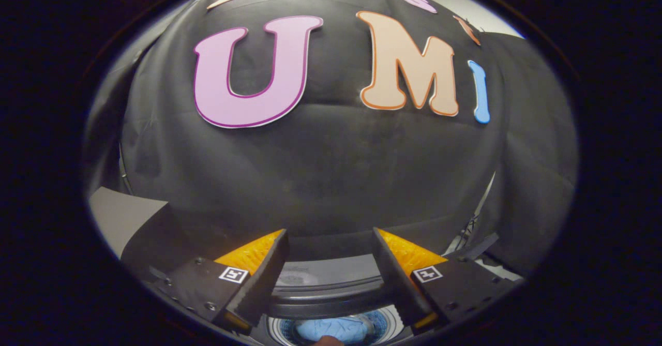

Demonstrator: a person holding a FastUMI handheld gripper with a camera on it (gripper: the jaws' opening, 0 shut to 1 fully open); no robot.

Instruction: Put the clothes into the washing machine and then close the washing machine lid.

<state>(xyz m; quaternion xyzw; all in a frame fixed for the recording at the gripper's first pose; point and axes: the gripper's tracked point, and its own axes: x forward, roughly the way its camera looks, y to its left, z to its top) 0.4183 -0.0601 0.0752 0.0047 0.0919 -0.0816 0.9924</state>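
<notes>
hand-held gripper (330,279) spread wide, nothing between its fingers, touching nothing visible; it hangs above the machine and looks mostly at the black booth wall beyond. just below and between the fingers: the round opening of the washing machine tub (385,325), pale perforated drum wall showing in a ring. inside it lies a crumpled light-blue cloth garment (333,329), bunched in the middle of the drum, so the clothes look to be already in. ahead of the tub, a dark curved rim and grey glossy panel, probably the raised washing machine lid (331,284), standing open between the fingertips; its exact tilt is hard to read through the fisheye. judgement on handling: the garment is soft, light, limp, would fold and drape, best pinched at a raised fold if it needs tucking down. the lid is rigid, smooth, likely slick and hinged; take it at its free front edge or push from behind its top, with a slow lowering so it doesn't slam.
</notes>
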